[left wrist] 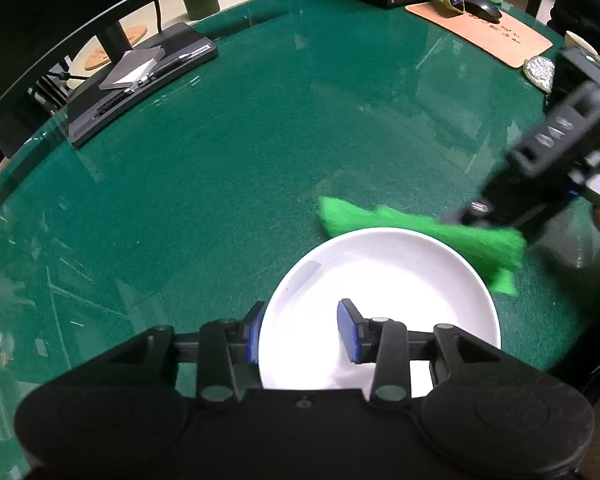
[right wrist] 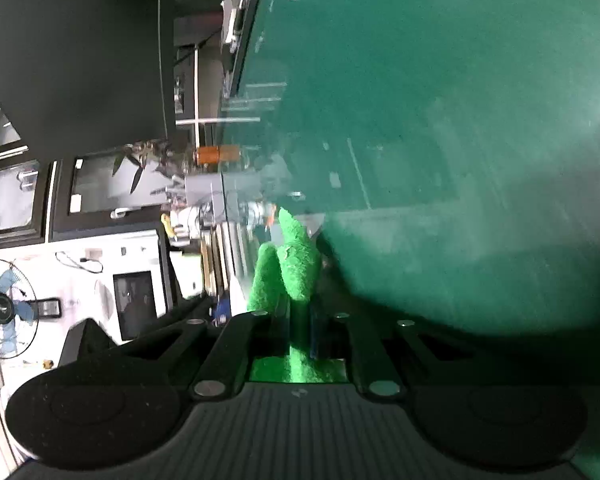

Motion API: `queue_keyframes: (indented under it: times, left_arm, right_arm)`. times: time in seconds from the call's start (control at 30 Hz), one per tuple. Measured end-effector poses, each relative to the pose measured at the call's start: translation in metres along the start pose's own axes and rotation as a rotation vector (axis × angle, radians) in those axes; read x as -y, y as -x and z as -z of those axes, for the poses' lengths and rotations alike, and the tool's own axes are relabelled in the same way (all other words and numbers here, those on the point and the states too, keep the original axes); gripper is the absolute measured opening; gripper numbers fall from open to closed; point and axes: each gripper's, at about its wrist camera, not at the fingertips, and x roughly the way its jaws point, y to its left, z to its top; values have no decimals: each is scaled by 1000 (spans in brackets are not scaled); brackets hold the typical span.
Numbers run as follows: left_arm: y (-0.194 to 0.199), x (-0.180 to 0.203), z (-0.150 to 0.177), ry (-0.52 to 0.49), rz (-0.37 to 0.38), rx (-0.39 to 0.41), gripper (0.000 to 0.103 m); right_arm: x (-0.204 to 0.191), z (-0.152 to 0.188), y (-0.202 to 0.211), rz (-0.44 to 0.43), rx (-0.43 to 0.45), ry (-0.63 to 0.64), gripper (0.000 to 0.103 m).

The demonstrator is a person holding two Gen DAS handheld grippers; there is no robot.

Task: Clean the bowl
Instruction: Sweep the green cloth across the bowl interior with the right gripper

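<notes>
- I see the white bowl (left wrist: 380, 308) low in the middle of the left wrist picture. It sits on the green worktop (left wrist: 220, 160).
- My left hand-held gripper (left wrist: 302, 330) is at the near edge of the bowl. One blue pad (left wrist: 253, 338) is outside the bowl wall and the other pad is inside the bowl. The pads are spread a little, with the bowl wall between them. I cannot tell if the pads press on the wall.
- My right hand-held gripper (right wrist: 300, 320) is pressed together on a green cloth (right wrist: 296, 264). In the right wrist picture the cloth sticks up out of the jaws in the middle of the frame.
- In the left wrist picture the same cloth (left wrist: 420, 232) lies along the far rim of the bowl, at the right of the frame. It looks blurry there. The right hand-held gripper (left wrist: 476, 210) comes in from the right edge.
- At the upper left of the left wrist picture there is a black laptop (left wrist: 140, 80) with a grey pad (left wrist: 132, 68) on it.
- At the upper right there is a tan mat (left wrist: 492, 36) with a black mouse (left wrist: 482, 10) on it.
</notes>
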Motion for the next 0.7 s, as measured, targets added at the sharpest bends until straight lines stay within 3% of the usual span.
queue_keyframes:
  times: [0.23,0.53,0.7]
  left_arm:
    - [0,1,0,-2,-9,-3,38]
    - [-2,1,-1,-30,6,0,39]
    - [-3,1,-3,-38,3,-5,40]
  right_arm:
    - [-34,-22,-55,0,-51,103,11]
    - [4,3,7,13,-24,11,10]
    - [-4,-4,-7,13,-5,32,10]
